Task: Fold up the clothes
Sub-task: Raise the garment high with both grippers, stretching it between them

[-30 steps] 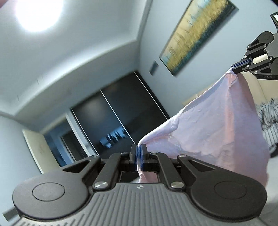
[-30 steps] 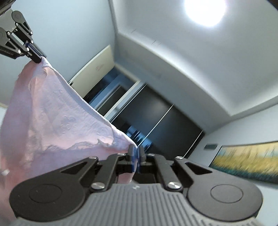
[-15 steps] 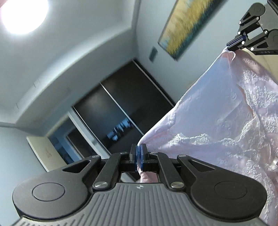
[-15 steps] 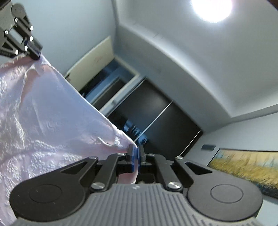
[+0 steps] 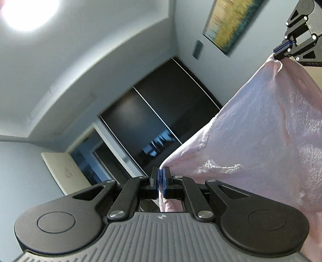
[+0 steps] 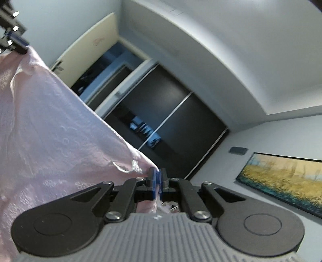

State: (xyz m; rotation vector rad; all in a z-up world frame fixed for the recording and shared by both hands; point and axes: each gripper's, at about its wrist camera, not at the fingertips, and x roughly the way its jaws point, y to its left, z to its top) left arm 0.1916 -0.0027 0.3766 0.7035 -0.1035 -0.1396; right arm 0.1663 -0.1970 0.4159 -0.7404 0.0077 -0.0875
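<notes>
Between left claw [image 5: 161, 178] and right claw [image 6: 158, 181], both clamped, stretches pink garment [image 5: 261, 145].

In the left wrist view the left hand-held gripper [image 5: 161, 177] sits at lower centre, clamped on one corner of the cloth [image 5: 261, 145], which stretches up to the right hand-held gripper [image 5: 281, 51] at upper right. A ceiling light [image 5: 28, 14] is at upper left, a painting [image 5: 231, 22] at top right, sliding doors [image 5: 161, 116] in the middle. In the right wrist view the cloth [image 6: 50, 125] fills the left, the painting [image 6: 281, 181] lies at right
</notes>
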